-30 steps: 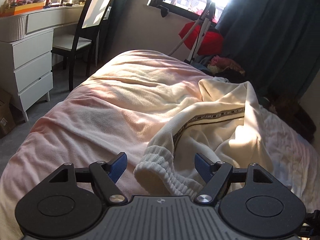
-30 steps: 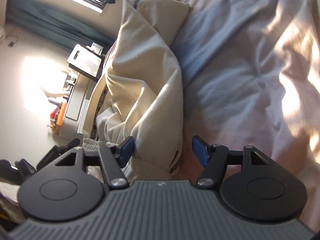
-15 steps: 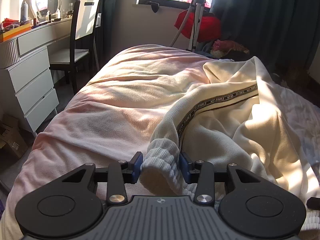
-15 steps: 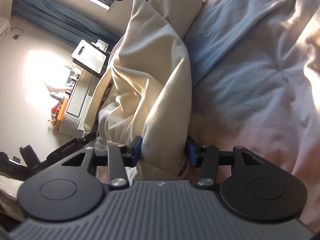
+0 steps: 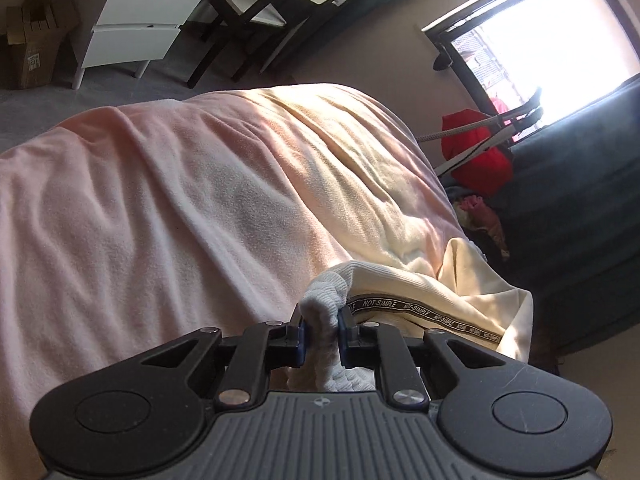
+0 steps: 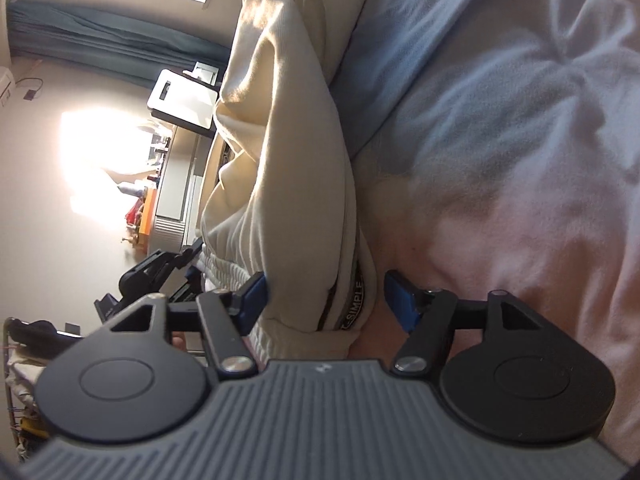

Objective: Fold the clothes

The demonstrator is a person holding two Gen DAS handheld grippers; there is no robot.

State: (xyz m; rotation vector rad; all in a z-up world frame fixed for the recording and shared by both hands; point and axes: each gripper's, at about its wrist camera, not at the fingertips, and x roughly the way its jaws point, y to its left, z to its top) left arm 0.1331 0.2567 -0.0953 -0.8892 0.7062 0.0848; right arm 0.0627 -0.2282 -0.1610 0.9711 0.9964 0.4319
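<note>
I had the left gripper (image 5: pixel 320 330) pinching the ribbed cuff (image 5: pixel 325 294) of the cream sweatshirt (image 6: pixel 288 152) on the pink blanket (image 5: pixel 160 200), but the right gripper (image 6: pixel 324 294), jaws spread around the hem, risked letting that side sag.

Pink blanket (image 5: pixel 168 208) fills frame centre. White drawers (image 5: pixel 140 20) & cardboard box (image 5: pixel 34 36) upper left. Red bag (image 5: pixel 476 152), window (image 5: pixel 560 40) upper right.

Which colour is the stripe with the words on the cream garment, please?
The stripe is black with pale lettering; it shows best in the left wrist view.
</note>
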